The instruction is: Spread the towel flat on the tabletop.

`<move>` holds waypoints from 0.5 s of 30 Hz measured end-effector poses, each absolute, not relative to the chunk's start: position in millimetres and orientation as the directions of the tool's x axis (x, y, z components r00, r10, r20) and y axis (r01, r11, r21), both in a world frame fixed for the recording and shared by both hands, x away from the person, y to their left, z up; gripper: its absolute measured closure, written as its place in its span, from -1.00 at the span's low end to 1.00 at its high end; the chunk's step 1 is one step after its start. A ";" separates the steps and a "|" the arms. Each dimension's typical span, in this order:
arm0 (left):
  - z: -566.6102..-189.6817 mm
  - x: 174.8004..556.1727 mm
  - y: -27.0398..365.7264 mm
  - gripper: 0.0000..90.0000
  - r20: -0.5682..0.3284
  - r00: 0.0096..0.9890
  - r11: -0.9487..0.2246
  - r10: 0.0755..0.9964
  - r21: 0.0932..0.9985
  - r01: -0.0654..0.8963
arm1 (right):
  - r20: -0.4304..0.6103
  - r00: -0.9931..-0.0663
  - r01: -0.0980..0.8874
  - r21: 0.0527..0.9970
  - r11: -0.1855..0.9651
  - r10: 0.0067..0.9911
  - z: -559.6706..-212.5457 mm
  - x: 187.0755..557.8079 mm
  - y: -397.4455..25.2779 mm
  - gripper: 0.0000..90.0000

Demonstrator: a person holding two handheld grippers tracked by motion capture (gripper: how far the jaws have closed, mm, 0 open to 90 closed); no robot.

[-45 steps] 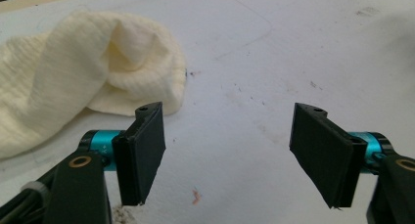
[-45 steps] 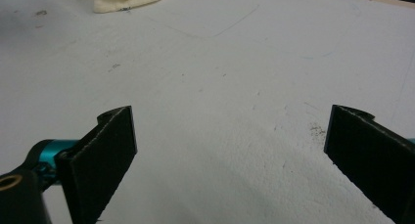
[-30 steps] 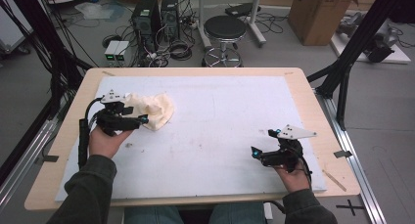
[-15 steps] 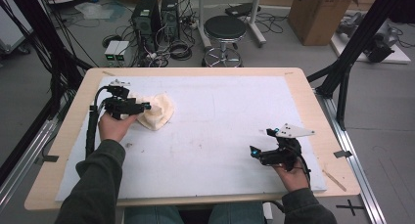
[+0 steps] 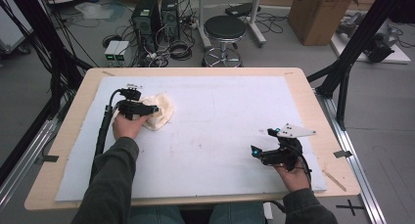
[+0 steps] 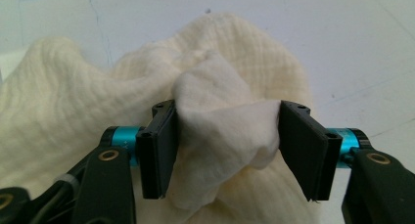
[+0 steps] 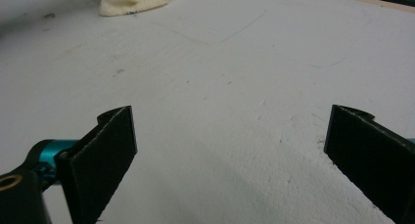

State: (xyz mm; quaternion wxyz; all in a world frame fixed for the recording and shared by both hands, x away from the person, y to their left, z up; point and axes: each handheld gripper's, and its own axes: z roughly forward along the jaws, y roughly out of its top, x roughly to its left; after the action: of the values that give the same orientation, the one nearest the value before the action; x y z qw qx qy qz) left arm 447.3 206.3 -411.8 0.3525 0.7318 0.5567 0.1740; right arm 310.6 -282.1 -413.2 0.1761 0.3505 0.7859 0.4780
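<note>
Pinching a fold of the cream cloth at the table's far-left

Bunched cream cloth (image 5: pixel 159 111) sits crumpled on the white mat (image 5: pixel 220 116), far-left part of the table (image 5: pixel 313 101). Left gripper (image 5: pixel 149 109) is over its near-left edge; in the left gripper view the two black jaws stand either side of a raised fold of cloth (image 6: pixel 220 136), both pads touching fabric, so it's clamped on that fold. Rest of the cloth lies heaped behind and under the jaws. Likely reason for grabbing a raised fold: it gives the flat pads something to bite rather than scraping the mat.

Left forearm reaches forward from the bottom edge, hand wrapped round the handle, gripper pointing right and roughly level, cable trailing back along the sleeve.

Right gripper (image 5: pixel 259 153) is well apart from the cloth, near-right on bare mat, jaws spread wide with nothing between. It points left, hand low, seemingly parked. Right gripper view has the cloth far off at top-left.
</note>
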 end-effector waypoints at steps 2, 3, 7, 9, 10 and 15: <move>-416.0 449.4 204.8 0.00 -0.128 0.307 -0.135 0.943 0.697 0.704 | 0.057 -0.693 0.380 0.876 0.297 0.719 -413.2 310.3 -282.6 -0.90; -417.8 450.1 204.1 0.03 -0.126 0.304 -0.136 0.944 0.692 0.709 | 0.056 -0.694 0.379 0.876 0.297 0.718 -413.2 310.1 -283.0 -0.90; -422.7 451.5 201.9 0.21 -0.098 0.295 -0.151 0.950 0.686 0.712 | 0.059 -0.689 0.383 0.876 0.294 0.722 -413.3 309.6 -284.1 -0.90; -423.7 451.6 201.7 0.30 -0.082 0.293 -0.161 0.952 0.682 0.713 | 0.058 -0.690 0.382 0.876 0.295 0.721 -413.4 309.8 -284.4 -0.90; -424.4 451.8 201.4 0.35 -0.074 0.292 -0.165 0.953 0.683 0.712 | 0.058 -0.690 0.382 0.876 0.295 0.721 -413.4 309.8 -284.4 -0.90; -425.0 450.3 201.9 0.60 -0.063 0.293 -0.171 0.954 0.688 0.706 | 0.059 -0.694 0.382 0.875 0.296 0.718 -413.3 309.9 -283.8 -0.90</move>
State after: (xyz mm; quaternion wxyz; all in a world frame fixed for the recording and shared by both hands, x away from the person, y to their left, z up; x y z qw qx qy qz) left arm 450.3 201.9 -425.0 0.3157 0.7393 0.5612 0.1969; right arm 309.9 -283.8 -413.3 0.1755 0.3498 0.7858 0.4790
